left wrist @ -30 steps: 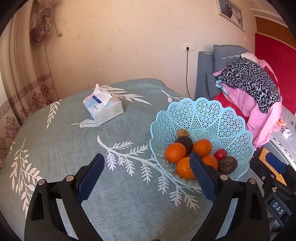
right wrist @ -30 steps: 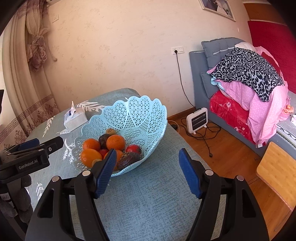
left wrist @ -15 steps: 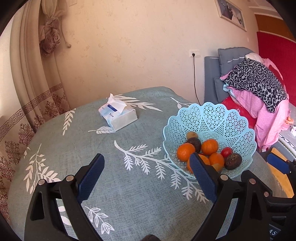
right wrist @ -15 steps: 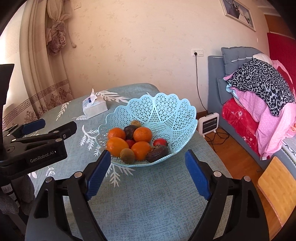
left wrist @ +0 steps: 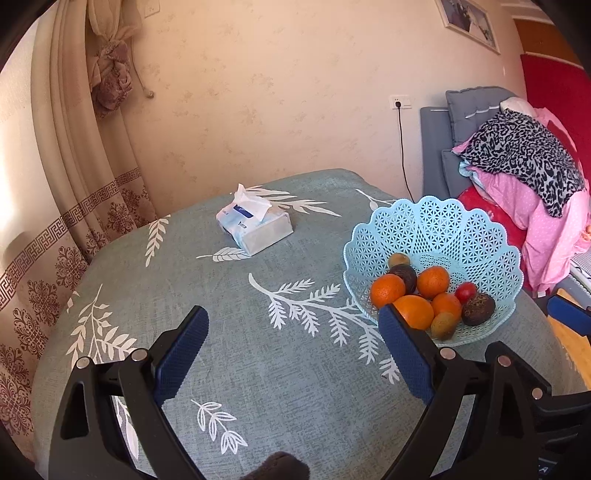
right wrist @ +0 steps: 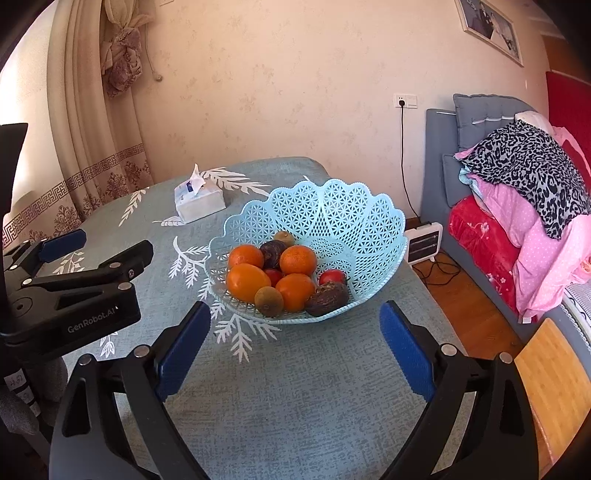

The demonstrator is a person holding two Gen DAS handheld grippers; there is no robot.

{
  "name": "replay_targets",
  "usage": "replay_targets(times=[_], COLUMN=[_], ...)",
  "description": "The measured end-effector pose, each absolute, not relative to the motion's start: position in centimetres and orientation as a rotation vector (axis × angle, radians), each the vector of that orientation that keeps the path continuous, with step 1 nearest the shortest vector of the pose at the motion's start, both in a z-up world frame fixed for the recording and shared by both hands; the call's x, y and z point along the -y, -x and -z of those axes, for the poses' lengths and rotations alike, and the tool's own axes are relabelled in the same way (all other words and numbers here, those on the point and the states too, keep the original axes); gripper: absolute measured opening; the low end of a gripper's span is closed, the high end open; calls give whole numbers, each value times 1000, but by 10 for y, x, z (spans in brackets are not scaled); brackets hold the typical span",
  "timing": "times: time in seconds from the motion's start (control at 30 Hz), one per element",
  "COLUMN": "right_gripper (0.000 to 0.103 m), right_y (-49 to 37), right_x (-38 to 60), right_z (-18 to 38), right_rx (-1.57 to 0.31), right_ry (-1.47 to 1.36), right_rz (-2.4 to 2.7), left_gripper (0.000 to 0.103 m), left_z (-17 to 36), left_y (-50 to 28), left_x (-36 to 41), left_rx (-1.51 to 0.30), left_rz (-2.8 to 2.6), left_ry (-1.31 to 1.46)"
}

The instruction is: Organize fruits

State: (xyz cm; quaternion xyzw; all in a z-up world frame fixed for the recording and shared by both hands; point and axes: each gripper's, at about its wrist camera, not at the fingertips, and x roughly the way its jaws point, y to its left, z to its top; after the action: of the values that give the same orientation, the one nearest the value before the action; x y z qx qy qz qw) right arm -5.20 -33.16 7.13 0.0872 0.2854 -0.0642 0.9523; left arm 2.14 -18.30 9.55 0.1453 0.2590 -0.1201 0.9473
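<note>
A tissue pack (left wrist: 255,230) lies on the leaf-patterned tablecloth (left wrist: 258,369); a tied curtain (left wrist: 74,155) hangs at left. Pink and leopard-print bedding (right wrist: 532,192) is heaped on a grey sofa (right wrist: 439,147); a small heater (right wrist: 423,245) stands on the floor.

A lived-in home room: tied-back curtain (right wrist: 110,110), framed picture (right wrist: 491,31), sofa (right wrist: 454,155) piled with bedding (right wrist: 524,199), and a small heater (right wrist: 423,243) on wood flooring.

both the left gripper (left wrist: 291,350) and the right gripper (right wrist: 295,343) are black plastic frames with silver screw heads and ribbed blue pads (right wrist: 183,350) on the fingers. seen from the right wrist view, the left one carries white lettering (it reads "genrobot.ai") on its side.
</note>
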Motion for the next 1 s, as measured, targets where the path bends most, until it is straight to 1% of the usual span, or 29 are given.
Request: replay_targets(times=[1.0], right_gripper=[95], right_y=[49], right_x=[334], right_z=[-70], right_rx=[-606], right_ry=[-164], right_rz=[139], left_gripper=[92], left_z=[-87], left_y=[-20], left_x=[193], left_rx=[-545], left_rz=[258], left_ry=[-336])
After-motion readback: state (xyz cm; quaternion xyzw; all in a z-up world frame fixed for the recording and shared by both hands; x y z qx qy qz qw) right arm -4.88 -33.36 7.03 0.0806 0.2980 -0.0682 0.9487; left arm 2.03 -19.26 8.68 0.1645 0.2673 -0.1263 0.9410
